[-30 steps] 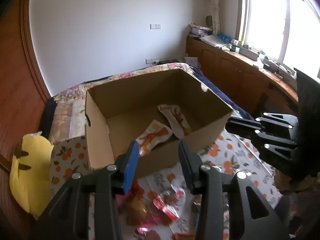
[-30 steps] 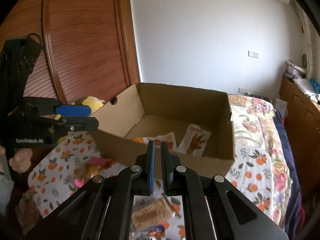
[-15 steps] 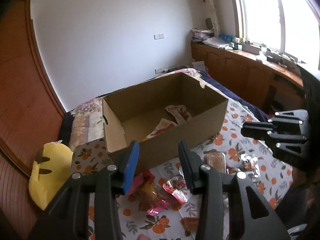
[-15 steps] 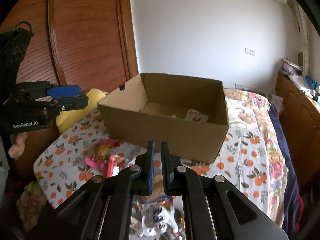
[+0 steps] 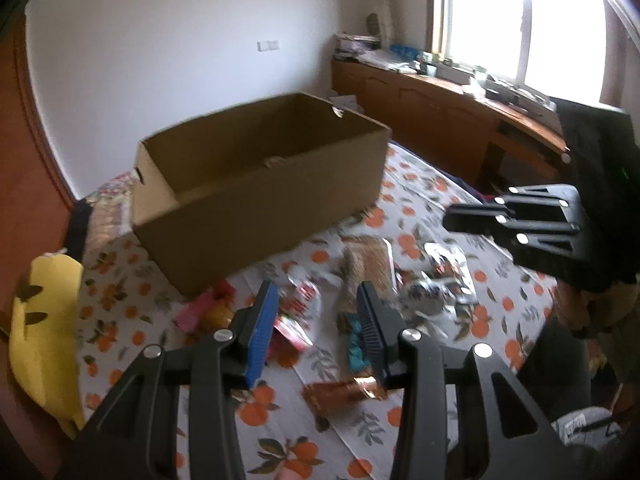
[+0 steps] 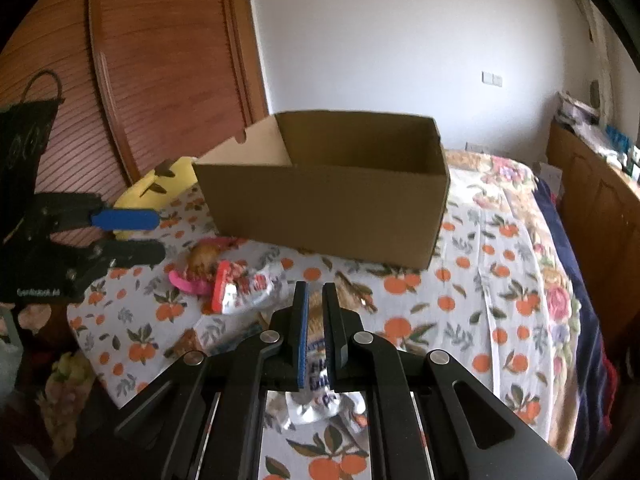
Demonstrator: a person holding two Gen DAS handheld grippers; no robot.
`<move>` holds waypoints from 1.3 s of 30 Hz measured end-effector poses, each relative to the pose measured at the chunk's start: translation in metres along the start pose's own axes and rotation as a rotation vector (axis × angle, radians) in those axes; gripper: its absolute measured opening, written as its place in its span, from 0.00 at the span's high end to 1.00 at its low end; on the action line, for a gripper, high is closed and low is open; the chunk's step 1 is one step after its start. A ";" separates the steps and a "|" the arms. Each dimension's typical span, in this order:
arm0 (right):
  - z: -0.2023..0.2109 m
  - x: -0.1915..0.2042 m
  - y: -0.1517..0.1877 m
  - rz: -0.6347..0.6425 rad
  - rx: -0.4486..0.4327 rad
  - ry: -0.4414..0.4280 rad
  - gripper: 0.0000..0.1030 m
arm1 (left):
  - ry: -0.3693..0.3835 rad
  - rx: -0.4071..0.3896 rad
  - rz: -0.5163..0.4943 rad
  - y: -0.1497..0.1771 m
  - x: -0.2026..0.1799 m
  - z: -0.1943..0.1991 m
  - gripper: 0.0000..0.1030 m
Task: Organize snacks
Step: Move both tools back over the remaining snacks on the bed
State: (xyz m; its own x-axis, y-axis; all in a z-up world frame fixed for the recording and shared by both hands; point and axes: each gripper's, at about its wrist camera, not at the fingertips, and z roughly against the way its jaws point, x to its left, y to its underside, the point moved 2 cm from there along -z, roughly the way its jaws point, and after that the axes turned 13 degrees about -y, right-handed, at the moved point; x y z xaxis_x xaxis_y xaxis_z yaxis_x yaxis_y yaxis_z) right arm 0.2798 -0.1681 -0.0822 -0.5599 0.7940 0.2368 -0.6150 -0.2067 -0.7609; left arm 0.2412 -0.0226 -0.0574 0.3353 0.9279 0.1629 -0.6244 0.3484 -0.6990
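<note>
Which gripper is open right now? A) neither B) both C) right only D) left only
D. In its own wrist view the left gripper shows a wide gap between its blue pads, with loose snack packets on the cloth visible through it; the right gripper has its pads nearly together with nothing between them.

Your work surface is a bed (image 6: 516, 280) under an orange-print sheet (image 5: 280, 408). On it rests an open cardboard box (image 6: 332, 208), with a yellow plush (image 5: 44, 320) at its left side. In front of the box you see loose snacks: a pink packet (image 6: 188, 282), a red-and-silver packet (image 6: 244, 286), a brown packet (image 5: 368, 264), a copper-foil wrapper (image 5: 340, 394) and crumpled silver wrappers (image 5: 440, 288).
</note>
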 end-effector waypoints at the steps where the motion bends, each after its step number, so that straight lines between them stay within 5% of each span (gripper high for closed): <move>1: 0.000 -0.002 0.003 -0.007 0.003 0.001 0.96 | 0.012 0.006 -0.002 0.004 -0.002 -0.002 0.60; 18: -0.004 -0.035 0.050 -0.127 0.032 0.012 0.95 | 0.121 0.101 -0.070 0.068 -0.023 -0.043 0.60; 31: -0.003 -0.047 0.071 -0.171 0.040 0.012 0.95 | 0.110 0.118 -0.130 0.083 -0.027 -0.059 0.38; 39: 0.006 -0.055 0.081 -0.215 0.034 0.014 0.93 | 0.133 0.115 -0.129 0.083 -0.030 -0.063 0.37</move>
State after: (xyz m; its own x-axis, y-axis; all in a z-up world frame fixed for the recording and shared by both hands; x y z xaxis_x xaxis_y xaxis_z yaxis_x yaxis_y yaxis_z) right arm 0.2572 -0.2326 -0.1533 -0.4063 0.8296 0.3829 -0.7379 -0.0507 -0.6730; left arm 0.2238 -0.0297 -0.1641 0.5031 0.8516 0.1473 -0.6443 0.4831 -0.5928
